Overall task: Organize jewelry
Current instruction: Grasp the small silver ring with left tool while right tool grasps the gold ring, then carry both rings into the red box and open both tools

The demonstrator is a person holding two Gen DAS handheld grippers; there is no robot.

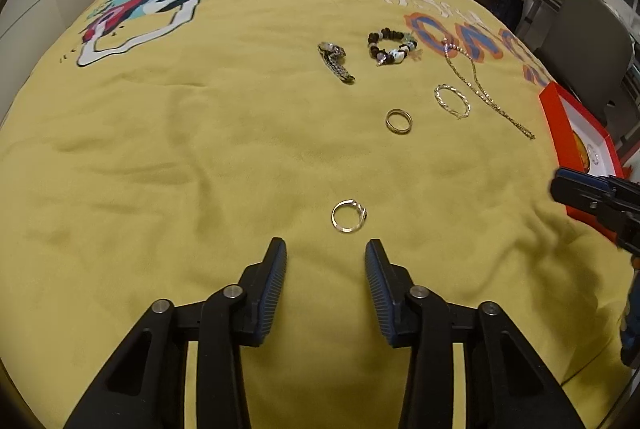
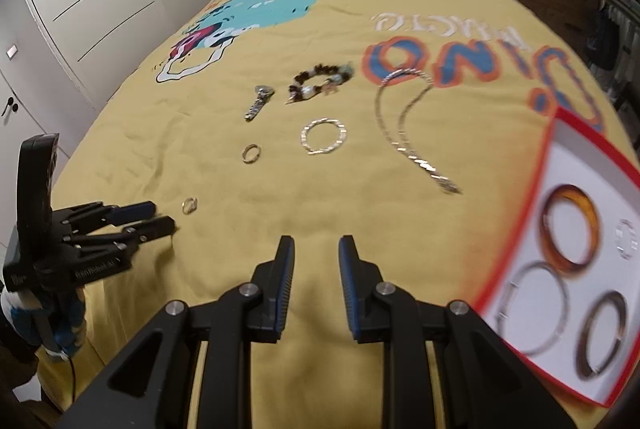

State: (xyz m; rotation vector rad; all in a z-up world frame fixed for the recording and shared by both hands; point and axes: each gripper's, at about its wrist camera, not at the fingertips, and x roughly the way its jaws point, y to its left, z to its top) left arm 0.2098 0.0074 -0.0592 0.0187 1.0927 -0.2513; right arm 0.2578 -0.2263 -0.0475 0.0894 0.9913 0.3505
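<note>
A small gold ring (image 1: pixel 349 216) is lying flat on the yellow bedspread (image 1: pixel 180 157) just ahead of the left gripper (image 1: pixel 325 248), a little beyond the gap between its tips and touching neither. The left jaws are standing wide apart and holding nothing. In the right wrist view the same ring is sitting just past the left gripper's tips. The right gripper (image 2: pixel 316 243) is hovering over bare bedspread with its jaws parted more narrowly, also holding nothing; the ring is lying well off to its left.

Large orange-and-blue letters printed on the bedspread are reading "DINO" upside down, with smaller white lettering beyond them too blurred to make out.

The ring is looking thin, with a small raised setting on one side. Farther up the bed, a plain gold band (image 1: pixel 399 121), a twisted silver bangle (image 1: pixel 452 101), a long chain (image 1: pixel 476 85), a beaded bracelet (image 1: pixel 392 47) and a watch (image 1: pixel 336 63) are lying apart from one another. At the right, a red-edged white tray (image 2: pixel 576 165) is holding an amber bangle (image 2: pixel 571 225), two metal bangles and a small pale ring.
</note>
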